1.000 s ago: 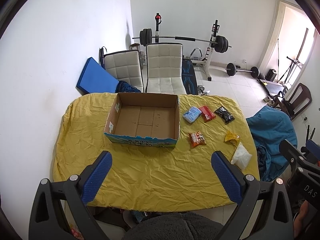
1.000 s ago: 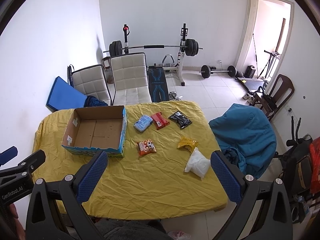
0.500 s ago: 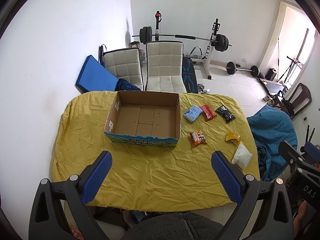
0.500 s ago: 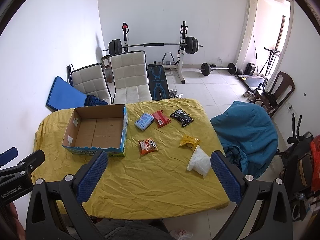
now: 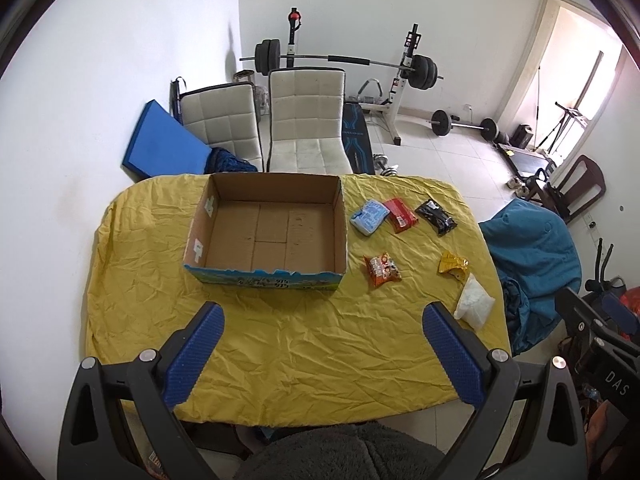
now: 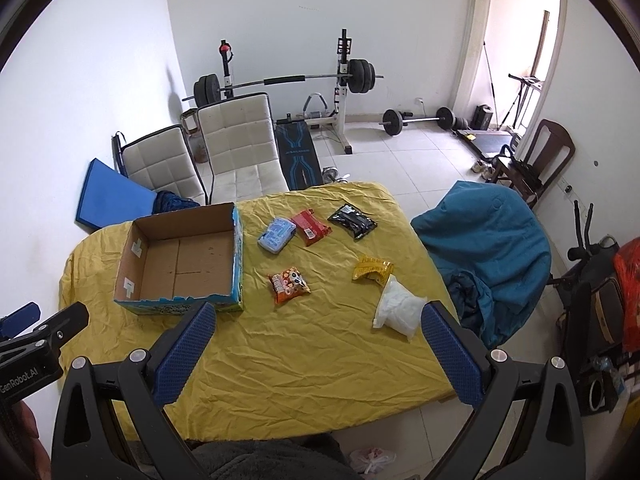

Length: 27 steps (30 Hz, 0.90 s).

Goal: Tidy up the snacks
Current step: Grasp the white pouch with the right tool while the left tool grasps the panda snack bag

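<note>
Lying crinkly foil packets [image 5: 382, 268], square cardboard box [image 5: 268, 232]

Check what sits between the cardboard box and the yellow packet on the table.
The orange snack packet lies between the cardboard box and the yellow packet, flat on the yellow cloth. The right wrist view shows it plainly.

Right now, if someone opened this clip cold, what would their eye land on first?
The bright yellow tablecloth fills the middle of both views, with an open, empty cardboard box on its left part. To the box's right lie six loose snack packets, among them an orange packet and a white bag near the right edge. Behind the table, a barbell rack stands by the far wall.
</note>
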Each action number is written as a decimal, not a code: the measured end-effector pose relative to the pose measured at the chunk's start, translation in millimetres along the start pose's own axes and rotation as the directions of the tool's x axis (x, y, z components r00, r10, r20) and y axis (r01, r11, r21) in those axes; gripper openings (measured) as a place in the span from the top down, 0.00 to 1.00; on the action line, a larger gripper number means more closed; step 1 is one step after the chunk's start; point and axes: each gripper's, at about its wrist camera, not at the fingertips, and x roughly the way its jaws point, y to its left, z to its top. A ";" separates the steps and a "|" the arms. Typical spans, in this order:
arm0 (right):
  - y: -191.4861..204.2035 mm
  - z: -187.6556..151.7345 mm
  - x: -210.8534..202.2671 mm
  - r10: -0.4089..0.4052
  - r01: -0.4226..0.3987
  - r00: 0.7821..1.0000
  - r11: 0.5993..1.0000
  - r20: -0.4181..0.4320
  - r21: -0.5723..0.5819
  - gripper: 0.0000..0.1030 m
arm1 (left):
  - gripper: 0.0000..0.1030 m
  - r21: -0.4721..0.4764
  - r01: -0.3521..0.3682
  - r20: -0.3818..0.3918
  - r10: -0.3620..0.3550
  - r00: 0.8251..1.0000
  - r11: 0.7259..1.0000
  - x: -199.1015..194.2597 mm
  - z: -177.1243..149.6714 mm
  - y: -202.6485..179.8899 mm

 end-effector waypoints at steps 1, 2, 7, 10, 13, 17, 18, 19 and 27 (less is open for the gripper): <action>-0.9 0.4 4.2 -0.009 0.009 1.000 1.000 -0.006 0.009 0.00 | 0.01 0.001 0.004 0.000 -0.004 1.000 1.000 5.4 3.2 0.3; -0.4 0.3 7.2 -0.014 0.014 1.000 1.000 -0.009 0.015 0.00 | 0.01 0.006 0.013 -0.006 -0.013 1.000 1.000 11.9 6.8 0.1; -19.6 7.7 44.4 -0.040 0.043 0.998 0.997 -0.054 0.060 0.00 | 0.01 0.035 0.032 -0.043 -0.031 0.999 0.999 56.3 24.4 -8.4; -42.2 15.1 84.0 -0.045 0.054 0.991 0.996 -0.130 0.067 0.00 | 0.01 0.051 0.042 -0.085 -0.037 0.996 0.998 89.6 33.3 -19.0; -76.7 21.1 136.2 -0.093 0.110 0.972 0.992 -0.217 0.068 0.00 | 0.01 0.069 0.021 -0.144 -0.011 0.990 0.997 128.8 40.9 -33.8; -132.8 19.3 221.9 -0.083 0.131 0.931 0.985 -0.356 0.114 0.00 | 0.01 0.054 -0.002 -0.222 0.014 0.975 0.999 183.3 45.7 -55.3; -147.2 16.1 247.8 -0.086 0.145 0.914 0.982 -0.397 0.121 0.00 | 0.01 0.052 -0.013 -0.244 0.025 0.970 0.999 195.3 45.3 -60.6; -163.7 10.3 280.0 -0.069 0.144 0.890 0.980 -0.451 0.134 0.00 | 0.01 0.056 -0.022 -0.273 0.036 0.961 0.998 212.0 45.0 -69.9; -233.1 -56.5 469.4 0.073 0.169 0.712 0.948 -0.699 0.271 0.00 | 0.01 0.160 -0.093 -0.405 0.152 0.902 0.983 321.8 41.7 -121.1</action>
